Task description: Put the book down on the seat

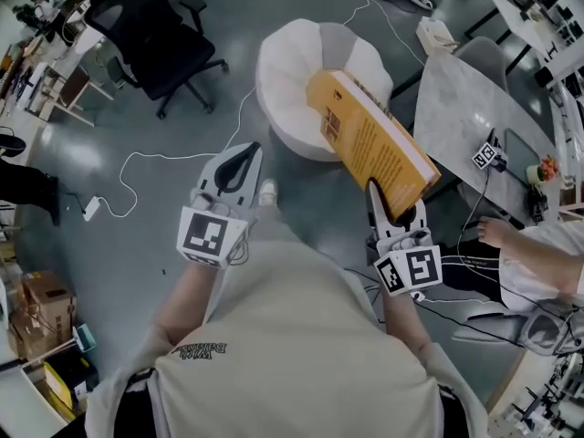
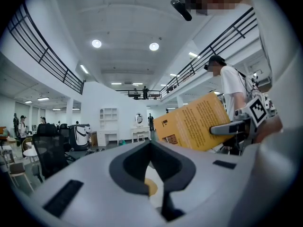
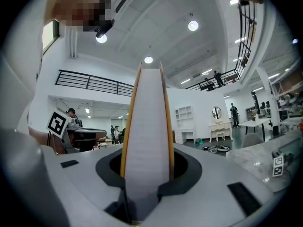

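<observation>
A thick yellow book [image 1: 365, 140] hangs tilted over the front edge of the white round seat [image 1: 292, 62], its pages edge-on in the right gripper view [image 3: 147, 126]. My right gripper [image 1: 388, 203] is shut on the book's near corner, one jaw on each cover. The left gripper [image 1: 248, 153] is lower left of the seat, over the grey floor, its jaws meeting at the tips with nothing between them. From the left gripper view the book [image 2: 194, 122] shows at right with a right gripper finger [image 2: 232, 126] across its cover.
A black office chair [image 1: 155, 26] stands at the upper left. A marble table [image 1: 465, 108] with a marker tag [image 1: 488, 156] sits right of the seat. Another person's arm [image 1: 529, 240] reaches in at right. A white cable [image 1: 155, 158] trails on the floor; cardboard boxes [image 1: 36, 313] at lower left.
</observation>
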The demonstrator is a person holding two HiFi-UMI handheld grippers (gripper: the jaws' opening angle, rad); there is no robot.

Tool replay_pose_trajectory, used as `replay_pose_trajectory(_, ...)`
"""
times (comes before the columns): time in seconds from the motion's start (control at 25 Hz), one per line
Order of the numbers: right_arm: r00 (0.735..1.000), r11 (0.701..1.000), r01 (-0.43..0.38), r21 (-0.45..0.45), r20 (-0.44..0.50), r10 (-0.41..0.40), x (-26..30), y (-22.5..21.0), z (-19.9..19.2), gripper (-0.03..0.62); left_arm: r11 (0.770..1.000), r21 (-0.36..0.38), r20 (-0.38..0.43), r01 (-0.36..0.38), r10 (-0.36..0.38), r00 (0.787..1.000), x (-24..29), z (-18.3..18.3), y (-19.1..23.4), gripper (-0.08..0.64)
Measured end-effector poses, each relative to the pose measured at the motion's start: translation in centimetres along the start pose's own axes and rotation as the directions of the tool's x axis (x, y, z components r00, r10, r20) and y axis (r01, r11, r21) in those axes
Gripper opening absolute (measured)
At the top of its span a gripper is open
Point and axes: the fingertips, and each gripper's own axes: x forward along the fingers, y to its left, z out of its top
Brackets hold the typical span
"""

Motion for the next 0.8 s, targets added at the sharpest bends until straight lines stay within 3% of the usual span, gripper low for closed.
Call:
replay_pose_trajectory(0.48,0.999,0.999,0.041,-0.020,0.020,-0.041,2.3,-2.7,-0.1,0.144,1.000,0.006,0.026,0.025,-0.025,0.999,3.5,-0.4,0.9,0.009)
replay_pose_trajectory(0.8,0.999,0.999,0.023,-0.042,-0.024,-0.024,9.3,-3.6,-2.0,0.144,1.000,-0.020,0.039,-0.007,0.008,0.999,6.2,-2.3,6.4,0.009)
